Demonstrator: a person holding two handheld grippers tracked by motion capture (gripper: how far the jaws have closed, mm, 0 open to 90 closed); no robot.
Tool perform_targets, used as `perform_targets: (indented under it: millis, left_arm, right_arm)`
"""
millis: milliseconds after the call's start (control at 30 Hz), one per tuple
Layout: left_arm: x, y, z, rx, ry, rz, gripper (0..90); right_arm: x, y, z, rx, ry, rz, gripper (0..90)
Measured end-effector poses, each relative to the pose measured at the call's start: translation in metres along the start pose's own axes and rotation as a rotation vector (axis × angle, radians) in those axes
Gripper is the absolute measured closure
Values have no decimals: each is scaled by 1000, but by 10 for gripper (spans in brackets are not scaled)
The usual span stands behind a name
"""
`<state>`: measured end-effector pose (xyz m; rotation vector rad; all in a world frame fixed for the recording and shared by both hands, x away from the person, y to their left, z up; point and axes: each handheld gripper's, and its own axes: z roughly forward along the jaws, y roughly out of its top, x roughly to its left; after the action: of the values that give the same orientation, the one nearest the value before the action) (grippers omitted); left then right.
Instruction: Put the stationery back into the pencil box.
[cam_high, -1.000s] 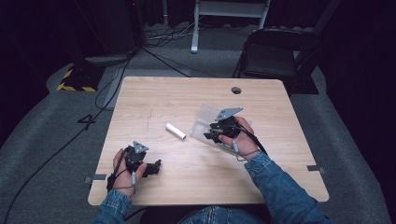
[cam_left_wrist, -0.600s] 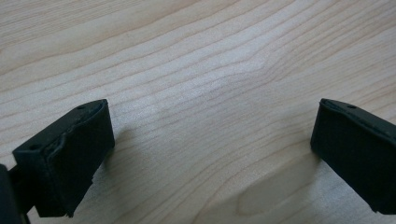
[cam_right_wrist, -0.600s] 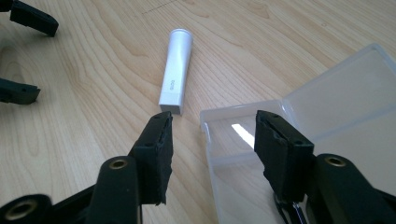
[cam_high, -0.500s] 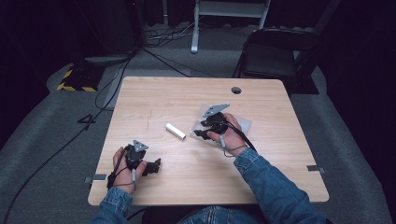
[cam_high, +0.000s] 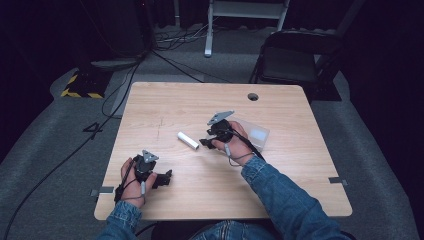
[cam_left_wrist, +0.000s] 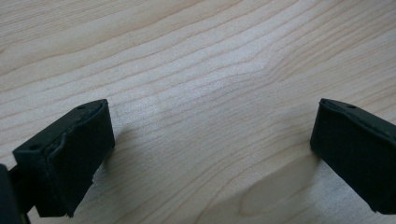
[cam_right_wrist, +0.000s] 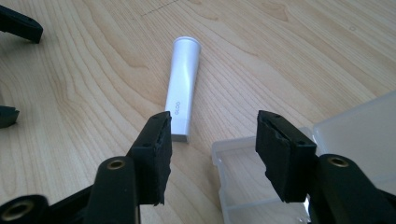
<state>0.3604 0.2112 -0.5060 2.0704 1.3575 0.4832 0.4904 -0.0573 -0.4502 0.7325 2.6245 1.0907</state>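
One white tube (cam_right_wrist: 183, 88) lay on the bench (cam_high: 165, 105) just ahead of the right hand-held gripper (cam_right_wrist: 212, 140), whose jaws stood spread and empty; one clear plastic box (cam_right_wrist: 355, 135) sat beside it. The left hand-held gripper (cam_left_wrist: 210, 149) gaped over bare pale wood. Beyond, grey carpet (cam_high: 60, 145) and one black chair (cam_high: 295, 60).

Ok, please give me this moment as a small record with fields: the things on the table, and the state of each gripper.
surface: wooden table
white tube: lies flat, just ahead of the right gripper, untouched
clear plastic box: open, beside the tube, by the right hand
right gripper: jaws open, nothing between them
left gripper: jaws wide open over bare wood, holds nothing
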Motion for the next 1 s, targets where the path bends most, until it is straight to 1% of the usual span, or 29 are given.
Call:
perform_targets:
  millis: [167, 233, 267, 367, 400, 467, 500, 667, 800, 1000]
  left_arm:
    - [0, 0, 0, 0, 0, 1, 0]
    - [0, 0, 0, 1, 0, 1, 0]
    - [0, 0, 0, 1, 0, 0, 0]
    - [0, 0, 0, 0, 0, 0, 0]
    - [0, 0, 0, -1, 0, -1, 0]
    - [0, 0, 0, 0, -1, 0, 0]
    - [0, 0, 0, -1, 0, -1, 0]
    - [0, 0, 0, -1, -1, -2, 0]
    - [0, 0, 0, -1, 0, -2, 0]
    - [0, 0, 0, -2, -1, -3, 0]
  right_arm:
    - [4, 4, 8, 7, 7, 1, 477]
    - [6, 4, 10, 10, 15, -3, 478]
    - [8, 5, 15, 16, 18, -10, 480]
    - [11, 7, 21, 24, 23, -8, 485]
    - [11, 7, 23, 28, 24, -20, 486]
    - [13, 9, 27, 29, 30, -17, 494]
    - [13, 11, 29, 35, 34, -23, 498]
    - [16, 13, 40, 55, 34, -24, 528]
    - [18, 13, 49, 80, 29, -43, 563]
    - [21, 12, 56, 102, 29, -52, 615]
